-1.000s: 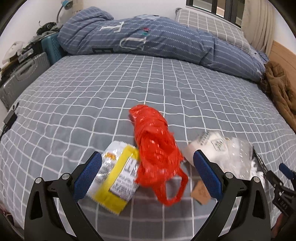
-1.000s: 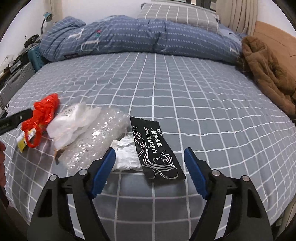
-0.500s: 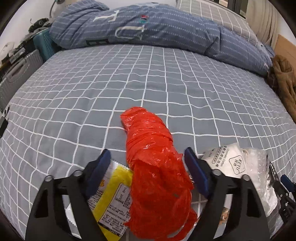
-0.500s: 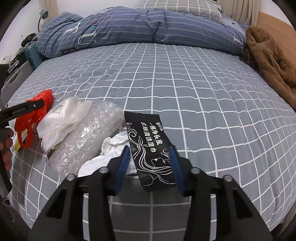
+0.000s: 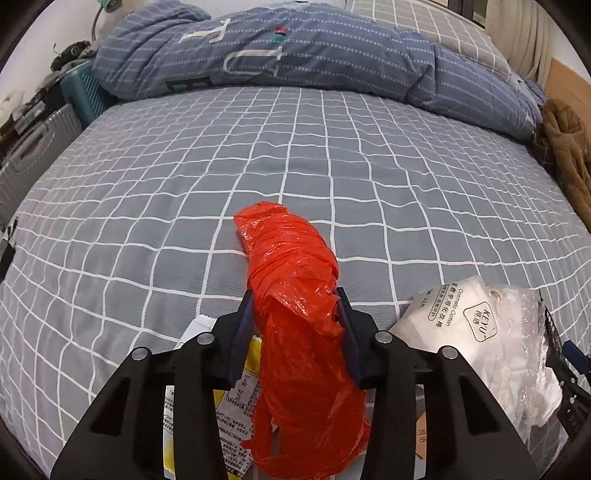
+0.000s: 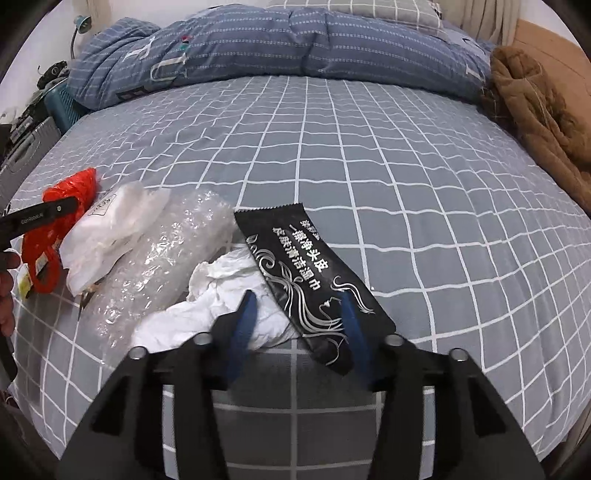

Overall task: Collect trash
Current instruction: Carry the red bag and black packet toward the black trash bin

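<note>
A crumpled red plastic bag (image 5: 288, 251) lies on the grey checked bed sheet (image 5: 147, 221). My left gripper (image 5: 295, 295) is closing, and both pads press the bag's sides. A yellow snack wrapper (image 5: 236, 406) lies under the left finger. To the right are a white cotton-pad packet (image 5: 450, 314) and bubble wrap (image 5: 528, 332). In the right wrist view, my right gripper (image 6: 299, 299) straddles the near end of a black sachet (image 6: 295, 254) and a white tissue (image 6: 221, 295). Its jaws are opening and not clamped. Bubble wrap (image 6: 166, 258), the packet (image 6: 114, 221) and the red bag (image 6: 74, 188) lie further left.
A folded blue quilt (image 5: 295, 55) and a checked pillow (image 6: 351, 9) lie across the far end of the bed. A brown coat (image 6: 535, 110) is heaped at the right edge. Suitcases (image 5: 33, 147) stand beside the bed on the left. A hand (image 6: 7, 295) shows at the left edge.
My left gripper came forward and down over the red bag and its jaws closed onto it. My right gripper sank toward the black sachet and its jaws narrowed around it.
</note>
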`<state>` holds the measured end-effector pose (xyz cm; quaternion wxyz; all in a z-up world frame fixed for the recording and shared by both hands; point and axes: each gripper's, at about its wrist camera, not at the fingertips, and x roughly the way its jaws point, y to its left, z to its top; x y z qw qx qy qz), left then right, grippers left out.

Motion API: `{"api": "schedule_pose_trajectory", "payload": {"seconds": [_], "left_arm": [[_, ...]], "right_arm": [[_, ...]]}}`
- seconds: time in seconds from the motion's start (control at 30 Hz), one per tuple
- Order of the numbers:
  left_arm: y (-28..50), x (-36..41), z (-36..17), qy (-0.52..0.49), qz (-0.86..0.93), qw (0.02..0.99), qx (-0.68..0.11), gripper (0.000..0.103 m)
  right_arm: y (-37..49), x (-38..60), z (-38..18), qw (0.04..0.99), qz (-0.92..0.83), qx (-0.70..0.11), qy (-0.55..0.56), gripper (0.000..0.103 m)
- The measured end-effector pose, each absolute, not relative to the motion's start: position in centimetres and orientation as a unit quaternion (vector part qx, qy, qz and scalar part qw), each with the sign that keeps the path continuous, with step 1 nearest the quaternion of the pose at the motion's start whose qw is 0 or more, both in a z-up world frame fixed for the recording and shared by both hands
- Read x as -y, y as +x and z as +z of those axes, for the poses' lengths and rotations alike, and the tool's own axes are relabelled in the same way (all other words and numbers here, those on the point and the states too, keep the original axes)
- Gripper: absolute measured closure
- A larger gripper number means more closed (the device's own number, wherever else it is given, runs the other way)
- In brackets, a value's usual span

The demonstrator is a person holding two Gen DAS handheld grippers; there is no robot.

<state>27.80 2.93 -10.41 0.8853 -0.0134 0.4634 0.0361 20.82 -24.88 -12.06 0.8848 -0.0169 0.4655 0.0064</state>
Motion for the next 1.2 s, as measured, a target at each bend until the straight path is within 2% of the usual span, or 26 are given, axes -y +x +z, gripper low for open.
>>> {"api": "schedule_pose_trajectory", "payload": {"seconds": [0.17,0.23,0.33,0.43,0.57,0.9,1.2], "left_arm": [[27.5,-2.5,-10.2,-0.007,0.035,0.887,-0.461,0.062],[27.5,-2.4,-10.1,-0.006,0.033,0.888,-0.458,0.063],[27.4,-2.3,-9.8,-0.006,0.033,0.891,-0.454,0.063],[27.2,-2.1,-9.5,-0.002,0.030,0.892,-0.450,0.064],[27.0,-2.1,-9.2,-0.002,0.031,0.894,-0.446,0.064],[25.5,-1.7,-7.6,-0.003,0.025,0.901,-0.432,0.065],[23.6,-1.7,-6.1,-0.009,0.011,0.907,-0.421,0.066]], "right_arm": [[22.0,24.9,-12.9,0.880,0.006,-0.474,-0.029,0.058],[21.9,25.1,-12.5,0.882,0.009,-0.471,-0.024,0.071],[21.7,25.0,-11.9,0.886,0.013,-0.463,-0.028,0.084],[21.5,24.8,-11.3,0.888,0.016,-0.458,-0.027,0.090],[21.2,25.1,-10.1,0.893,0.016,-0.449,-0.023,0.091],[20.3,25.8,-8.0,0.902,0.024,-0.430,-0.003,0.100],[18.9,25.3,-6.3,0.910,0.027,-0.413,-0.005,0.101]]}}
